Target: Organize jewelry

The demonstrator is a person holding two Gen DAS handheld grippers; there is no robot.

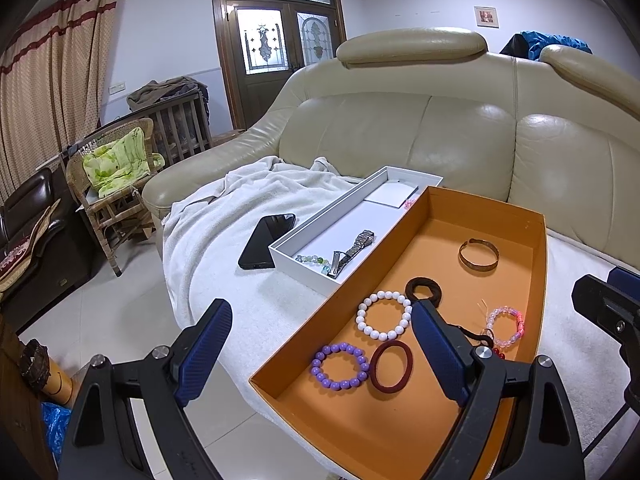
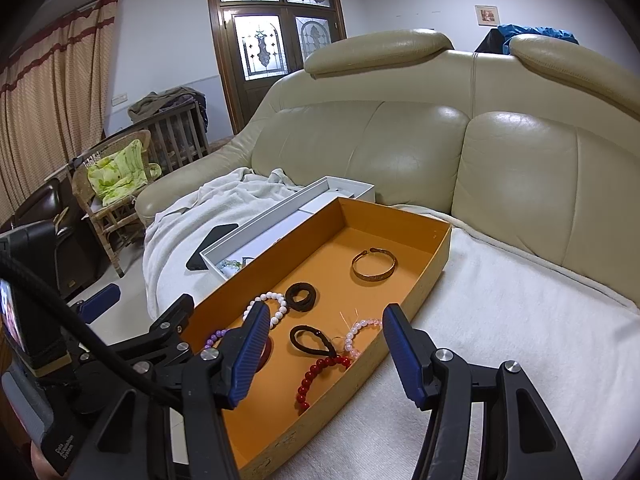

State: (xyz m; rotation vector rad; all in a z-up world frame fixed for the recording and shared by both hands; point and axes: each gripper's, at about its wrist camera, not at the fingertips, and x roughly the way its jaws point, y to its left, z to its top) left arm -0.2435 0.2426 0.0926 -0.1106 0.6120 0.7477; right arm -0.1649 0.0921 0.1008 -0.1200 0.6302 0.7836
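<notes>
I see both my left gripper [image 1: 320, 354] and right gripper [image 2: 324, 354] gaping, empty — white box [image 1: 316, 230] at eleven o'clock holds few pieces, orange tray [image 1: 538, 280] still full

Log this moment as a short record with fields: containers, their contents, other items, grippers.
surface: white towel over the sofa
orange box: gold bangle, white bead bracelet, purple bead bracelet, dark red ring, pink bead bracelet, red bead bracelet, two black hair ties
white box: watch, green bead bracelet
beside white box: phone
left gripper: open, empty
right gripper: open, empty
</notes>
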